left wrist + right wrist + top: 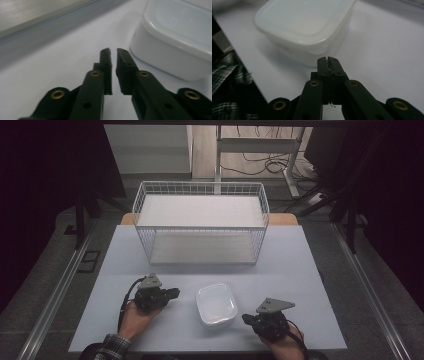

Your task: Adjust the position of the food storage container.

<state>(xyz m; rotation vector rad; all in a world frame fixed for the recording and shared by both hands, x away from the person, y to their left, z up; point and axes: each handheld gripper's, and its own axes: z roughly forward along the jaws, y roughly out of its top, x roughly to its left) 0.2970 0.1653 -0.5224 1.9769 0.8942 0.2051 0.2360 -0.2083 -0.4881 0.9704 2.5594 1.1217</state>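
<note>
White container (216,304) between both grippers' fingers (106,65) (untouched)

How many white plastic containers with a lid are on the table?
1. The white container stands near the front edge of the table, between the left gripper and the right gripper. Nothing shows inside the wire basket behind it.

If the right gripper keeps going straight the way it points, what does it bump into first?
Most likely the white box. The right gripper, jaws shut with nothing between them, points at the box's near side across bare table. How far off is hard to judge.
</note>
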